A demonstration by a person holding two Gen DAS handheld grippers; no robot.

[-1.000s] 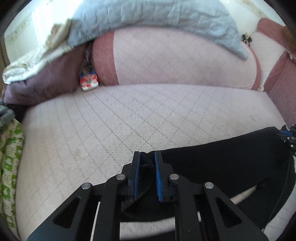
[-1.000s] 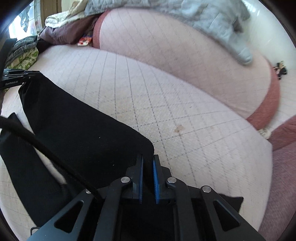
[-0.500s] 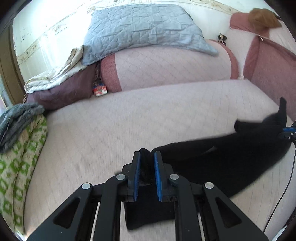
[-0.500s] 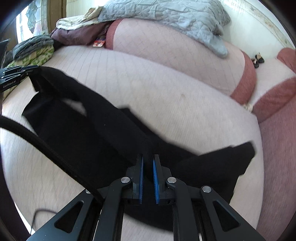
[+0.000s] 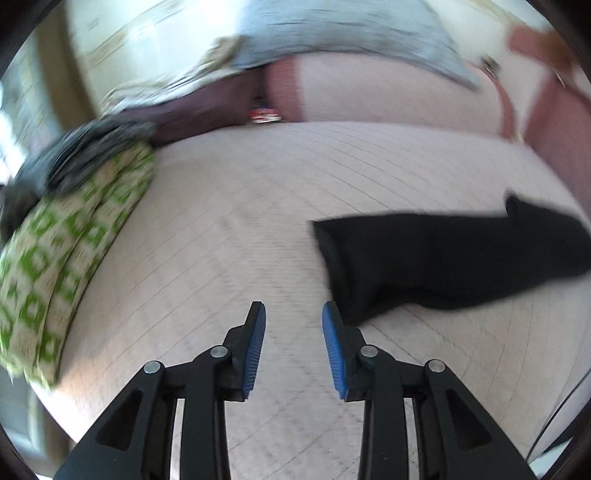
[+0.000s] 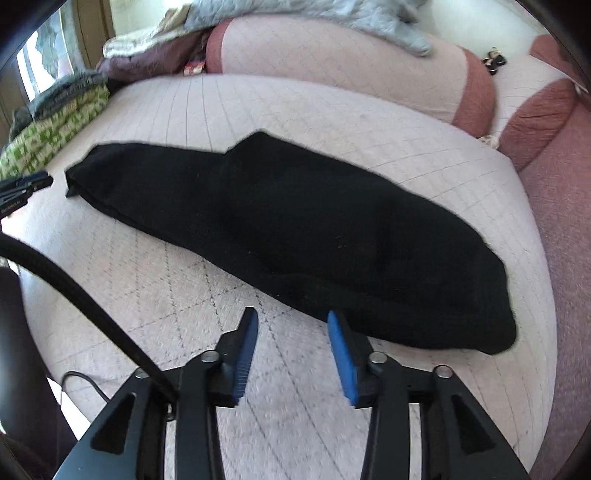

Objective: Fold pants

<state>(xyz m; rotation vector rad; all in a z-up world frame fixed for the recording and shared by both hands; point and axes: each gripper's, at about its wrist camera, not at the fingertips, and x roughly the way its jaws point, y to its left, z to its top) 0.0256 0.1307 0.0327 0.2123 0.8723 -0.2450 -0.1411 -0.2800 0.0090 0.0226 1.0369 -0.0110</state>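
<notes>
The black pants (image 6: 295, 229) lie folded lengthwise in a long strip across the pale quilted sofa seat (image 6: 177, 295). In the left wrist view the pants (image 5: 443, 258) reach from just right of the fingers to the right edge. My left gripper (image 5: 293, 314) hovers over bare seat beside the strip's left end, jaws opening, nothing between them. My right gripper (image 6: 291, 317) sits at the strip's near edge, jaws opening and empty; the cloth runs just past its right fingertip. The left gripper's tip (image 6: 26, 184) shows at the far left of the right wrist view.
A green-patterned cloth (image 5: 70, 236) with dark grey clothes on it lies at the seat's left end. A grey quilted blanket (image 6: 332, 14) drapes over the backrest. A red-blue packet (image 5: 264, 114) is wedged at the back. A black cable (image 6: 74, 288) crosses the near left.
Both grippers were shut on the pants and carried them across the seat. Now both have let go, their jaws stand apart, and the pants lie flat as a folded strip.
</notes>
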